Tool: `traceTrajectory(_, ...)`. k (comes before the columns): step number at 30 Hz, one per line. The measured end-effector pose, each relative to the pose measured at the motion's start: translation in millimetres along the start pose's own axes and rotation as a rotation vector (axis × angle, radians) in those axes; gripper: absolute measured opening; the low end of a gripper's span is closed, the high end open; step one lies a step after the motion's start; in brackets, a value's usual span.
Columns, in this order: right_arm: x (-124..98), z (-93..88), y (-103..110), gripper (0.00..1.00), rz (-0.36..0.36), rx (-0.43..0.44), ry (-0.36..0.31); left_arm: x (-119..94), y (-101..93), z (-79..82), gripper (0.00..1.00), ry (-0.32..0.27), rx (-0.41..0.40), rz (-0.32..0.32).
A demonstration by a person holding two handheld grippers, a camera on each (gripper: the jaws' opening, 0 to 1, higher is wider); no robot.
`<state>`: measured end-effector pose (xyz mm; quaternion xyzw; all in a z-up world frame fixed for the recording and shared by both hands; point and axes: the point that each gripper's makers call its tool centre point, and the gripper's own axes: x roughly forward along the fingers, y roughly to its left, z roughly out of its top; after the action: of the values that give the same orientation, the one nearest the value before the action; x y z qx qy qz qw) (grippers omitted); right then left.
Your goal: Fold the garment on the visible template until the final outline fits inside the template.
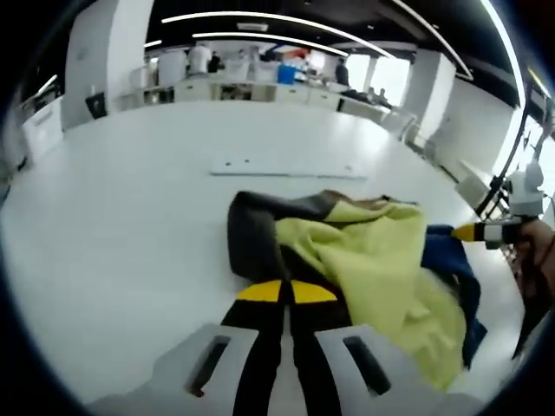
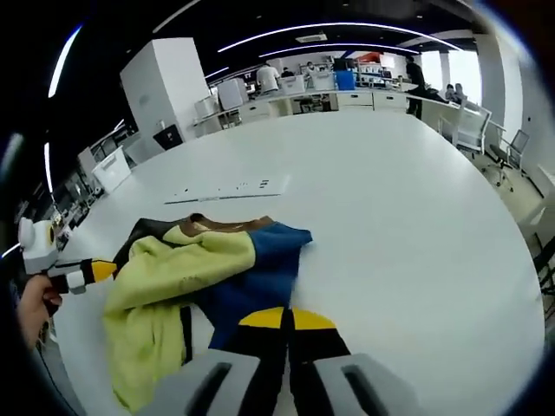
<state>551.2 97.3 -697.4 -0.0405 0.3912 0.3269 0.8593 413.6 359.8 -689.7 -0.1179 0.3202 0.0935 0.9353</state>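
Observation:
A crumpled garment (image 1: 373, 251) in yellow-green, blue and dark grey lies bunched on the white table (image 1: 130, 217). My left gripper (image 1: 286, 292) has its yellow-tipped jaws pressed together at the garment's dark near edge. In the right gripper view the same garment (image 2: 173, 260) spreads to the left, and my right gripper (image 2: 286, 318) is shut at its blue edge. The right gripper (image 1: 468, 231) enters the left gripper view at the blue cloth. The left gripper (image 2: 102, 270) touches the yellow-green side, held by a hand (image 2: 30, 308). A flat white template (image 1: 286, 167) lies beyond the garment, also in the right gripper view (image 2: 230, 189).
The white table (image 2: 416, 225) stretches wide beyond and to the right of the garment. Chairs (image 2: 473, 126) stand at its far right edge. Cabinets, shelves and several people (image 1: 201, 59) are in the far background.

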Motion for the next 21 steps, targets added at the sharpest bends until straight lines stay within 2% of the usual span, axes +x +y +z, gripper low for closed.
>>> traceTrajectory(7,1.4,-1.9,-23.3,0.0,-0.043,0.014,0.025,-2.7,7.7,-3.6,0.0,0.009,0.007,-0.005)
traceTrajectory(14,6.6,-2.0,-34.4,0.0,-0.073,-0.027,0.061,-1.2,13.0,-4.0,0.0,0.015,0.014,-0.014)
traceTrajectory(21,8.6,0.1,-53.9,0.0,-0.116,-0.046,0.082,-4.4,28.7,-5.2,0.0,0.025,0.016,0.001)
